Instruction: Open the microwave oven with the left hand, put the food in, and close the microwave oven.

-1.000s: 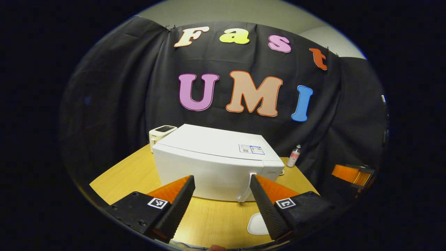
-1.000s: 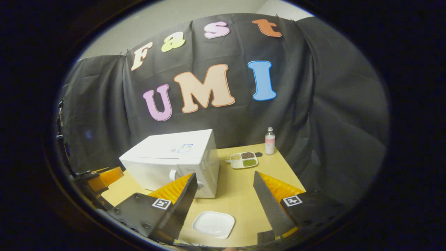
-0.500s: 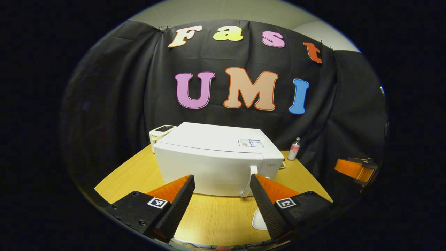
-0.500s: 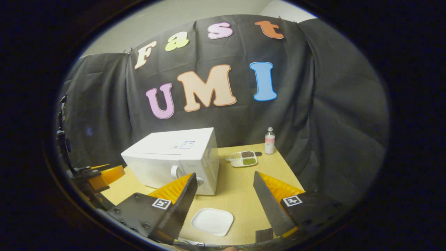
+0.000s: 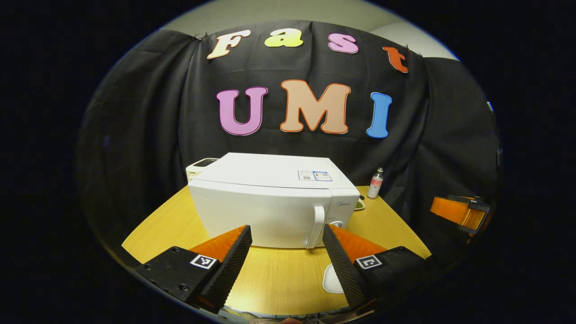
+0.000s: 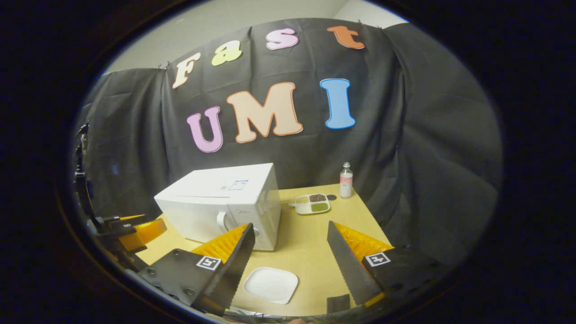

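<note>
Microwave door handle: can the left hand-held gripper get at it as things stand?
Probably yes. The left hand-held gripper is open, the handle stands just ahead of its right finger, and only bare table lies between.

Wooden table (image 6: 310, 234) carries microwave (image 5: 265, 202), white plate (image 6: 270, 285), food tray (image 6: 312, 203), bottle (image 6: 345, 181)

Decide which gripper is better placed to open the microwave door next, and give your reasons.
Left. The left gripper, jaws open, faces the door handle of the microwave head-on. The right gripper looks past its corner.
</note>
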`<state>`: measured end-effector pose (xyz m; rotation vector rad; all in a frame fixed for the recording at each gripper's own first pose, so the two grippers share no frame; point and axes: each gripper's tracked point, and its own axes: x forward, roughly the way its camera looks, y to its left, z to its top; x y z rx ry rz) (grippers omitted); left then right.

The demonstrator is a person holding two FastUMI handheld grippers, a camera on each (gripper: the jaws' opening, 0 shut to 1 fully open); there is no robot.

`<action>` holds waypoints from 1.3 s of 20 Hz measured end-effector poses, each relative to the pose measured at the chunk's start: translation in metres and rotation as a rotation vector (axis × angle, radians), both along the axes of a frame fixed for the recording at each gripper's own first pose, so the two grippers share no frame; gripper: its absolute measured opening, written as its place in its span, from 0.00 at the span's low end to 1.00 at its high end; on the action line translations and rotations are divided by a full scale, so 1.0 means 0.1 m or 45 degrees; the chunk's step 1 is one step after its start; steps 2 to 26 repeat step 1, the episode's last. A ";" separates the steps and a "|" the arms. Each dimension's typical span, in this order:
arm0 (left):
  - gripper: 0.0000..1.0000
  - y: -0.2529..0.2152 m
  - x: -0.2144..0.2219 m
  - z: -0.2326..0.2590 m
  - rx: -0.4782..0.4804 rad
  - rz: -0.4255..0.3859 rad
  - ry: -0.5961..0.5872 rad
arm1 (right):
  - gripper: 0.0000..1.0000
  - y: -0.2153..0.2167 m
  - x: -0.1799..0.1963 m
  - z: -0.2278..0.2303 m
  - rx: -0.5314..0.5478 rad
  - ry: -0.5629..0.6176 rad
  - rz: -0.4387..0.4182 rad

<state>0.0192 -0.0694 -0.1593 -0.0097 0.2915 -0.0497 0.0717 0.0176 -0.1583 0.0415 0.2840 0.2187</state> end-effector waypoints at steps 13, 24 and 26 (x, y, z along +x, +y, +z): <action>0.96 -0.01 0.00 -0.01 0.005 -0.002 0.005 | 0.92 0.00 0.01 0.00 0.005 0.002 0.001; 0.96 -0.01 0.00 -0.01 0.005 -0.002 0.005 | 0.92 0.00 0.01 0.00 0.005 0.002 0.001; 0.96 -0.01 0.00 -0.01 0.005 -0.002 0.005 | 0.92 0.00 0.01 0.00 0.005 0.002 0.001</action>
